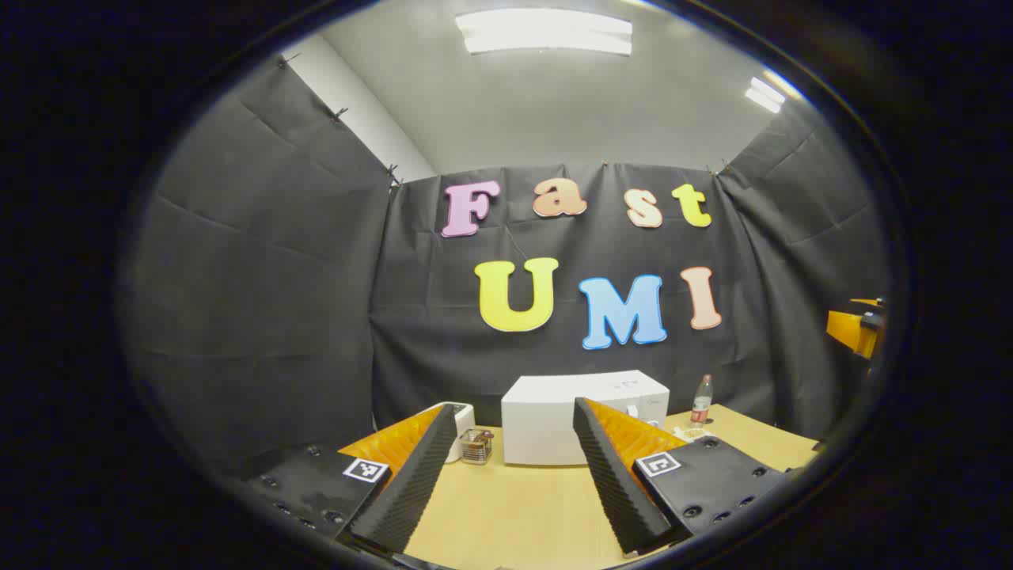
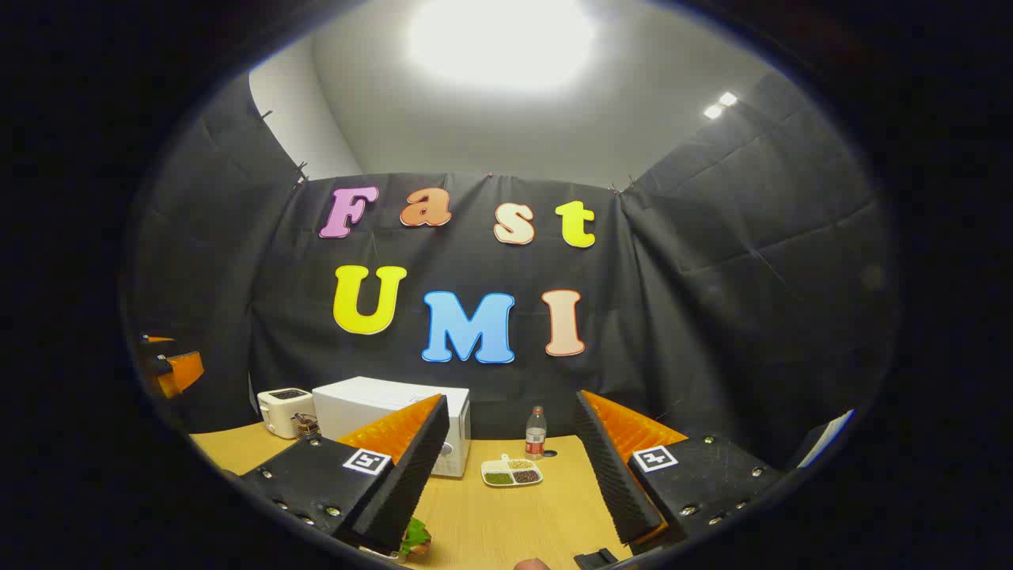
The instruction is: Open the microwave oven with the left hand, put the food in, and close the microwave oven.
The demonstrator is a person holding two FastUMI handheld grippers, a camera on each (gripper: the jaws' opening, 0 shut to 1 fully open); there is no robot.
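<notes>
Both the left claw (image 1: 514,475) and the right claw (image 2: 510,475) were held wide open, gripping nothing. The microwave oven (image 1: 566,416) was seen shut at the back of the surface (image 1: 506,514), the food tray (image 2: 512,473) lying just beside it.

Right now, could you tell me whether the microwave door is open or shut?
Shut: the microwave door sits flush with its front.

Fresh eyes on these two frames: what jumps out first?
The white microwave oven stands at the back of the wooden table against the cloth wall, door closed. In the right gripper view a small divided dish of food lies on the table just right of the oven, with a bottle behind it and a white toaster to the oven's left. Both the left gripper and right gripper hang open, holding nothing.
</notes>
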